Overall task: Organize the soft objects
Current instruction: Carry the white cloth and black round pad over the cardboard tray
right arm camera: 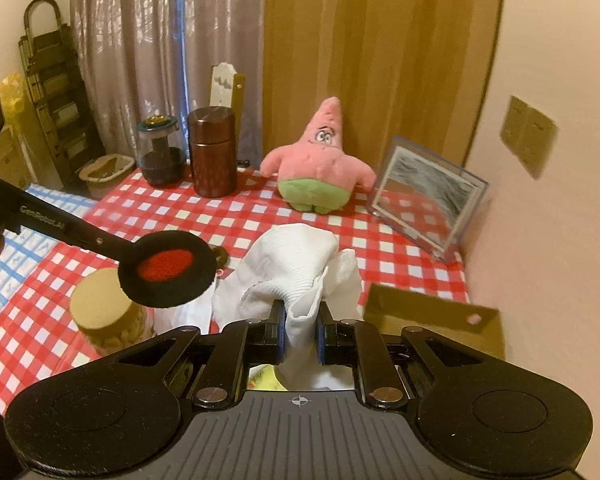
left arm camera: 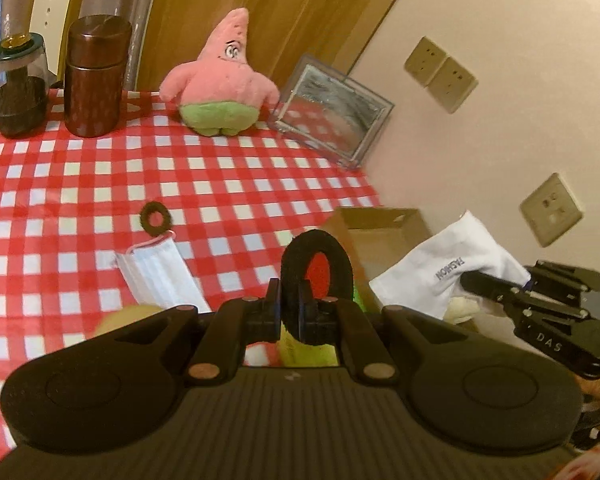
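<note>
My left gripper [left arm camera: 289, 312] is shut on a black foam ear pad [left arm camera: 318, 268] with a red centre, held above the checked table; the pad also shows in the right wrist view [right arm camera: 165, 270]. My right gripper [right arm camera: 300, 340] is shut on a white sock [right arm camera: 295, 268], held up near a cardboard box [right arm camera: 432, 316]; the sock with grey lettering also shows in the left wrist view [left arm camera: 448, 264], over the box [left arm camera: 380, 232]. A white face mask [left arm camera: 155, 272] and a small black ring [left arm camera: 155, 218] lie on the cloth. A pink starfish plush [left arm camera: 219, 80] stands at the back.
A brown canister [left arm camera: 95, 76] and a glass jar [left arm camera: 17, 88] stand at the back left. A clear picture frame [left arm camera: 332, 112] leans by the wall at the back right. A round yellowish lid [right arm camera: 99, 300] sits near the front left. The wall is close on the right.
</note>
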Demonstrator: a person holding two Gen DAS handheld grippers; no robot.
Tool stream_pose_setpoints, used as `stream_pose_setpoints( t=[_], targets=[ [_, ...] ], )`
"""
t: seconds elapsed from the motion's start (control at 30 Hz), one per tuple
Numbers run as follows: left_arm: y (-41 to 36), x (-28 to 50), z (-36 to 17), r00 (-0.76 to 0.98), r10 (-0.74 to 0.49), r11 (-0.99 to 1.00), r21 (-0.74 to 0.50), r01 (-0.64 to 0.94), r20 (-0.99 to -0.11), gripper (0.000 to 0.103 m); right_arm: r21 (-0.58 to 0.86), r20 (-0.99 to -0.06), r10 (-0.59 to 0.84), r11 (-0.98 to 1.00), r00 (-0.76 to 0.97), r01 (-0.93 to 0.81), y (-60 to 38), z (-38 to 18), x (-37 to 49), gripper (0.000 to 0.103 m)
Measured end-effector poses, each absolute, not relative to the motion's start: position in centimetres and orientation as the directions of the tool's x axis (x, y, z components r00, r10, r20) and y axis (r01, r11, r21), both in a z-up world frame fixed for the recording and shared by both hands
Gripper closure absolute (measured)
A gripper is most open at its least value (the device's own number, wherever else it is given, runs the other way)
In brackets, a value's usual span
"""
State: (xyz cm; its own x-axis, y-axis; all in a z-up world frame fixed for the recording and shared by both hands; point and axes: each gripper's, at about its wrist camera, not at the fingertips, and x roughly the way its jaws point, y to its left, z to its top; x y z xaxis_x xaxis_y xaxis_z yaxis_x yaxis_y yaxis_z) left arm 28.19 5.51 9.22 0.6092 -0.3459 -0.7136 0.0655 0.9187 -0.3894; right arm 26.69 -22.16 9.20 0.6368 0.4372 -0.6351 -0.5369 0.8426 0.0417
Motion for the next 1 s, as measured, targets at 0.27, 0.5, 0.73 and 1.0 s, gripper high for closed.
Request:
stream_pose_setpoints(
  t=[0.27, 0.5, 0.73, 1.0],
  targets=[
    [2.3, 24.9, 10.4, 0.635, -0.360, 0.908, -0.414, 0.069, -0.684, 0.097, 0.046, -0.630, 0.405, 0.871, 0.663, -0.489, -26.3, 9.5, 23.8, 0.089],
    [-1.2, 23.7, 10.3, 0.633, -0.396, 0.893, -0.440, 0.097, -0.665, 0.097, 0.022, -0.622, 0.353, 0.900, 0.699, -0.436, -30.4, 9.8, 21.9, 0.089],
    [-5.0, 23.6, 9.9, 0.614, -0.431, 0.883, -0.450, 0.136, -0.661, 0.097, 0.006, -0.625, 0.309, 0.920, 0.717, -0.391, -33.9, 9.7, 20.7, 0.089],
    [-8.6, 24.3, 8.7, 0.584, -0.459, 0.875, -0.456, 0.165, -0.669, 0.097, -0.017, -0.640, 0.281, 0.925, 0.715, -0.378, -36.0, 8.5, 19.9, 0.089]
  ],
)
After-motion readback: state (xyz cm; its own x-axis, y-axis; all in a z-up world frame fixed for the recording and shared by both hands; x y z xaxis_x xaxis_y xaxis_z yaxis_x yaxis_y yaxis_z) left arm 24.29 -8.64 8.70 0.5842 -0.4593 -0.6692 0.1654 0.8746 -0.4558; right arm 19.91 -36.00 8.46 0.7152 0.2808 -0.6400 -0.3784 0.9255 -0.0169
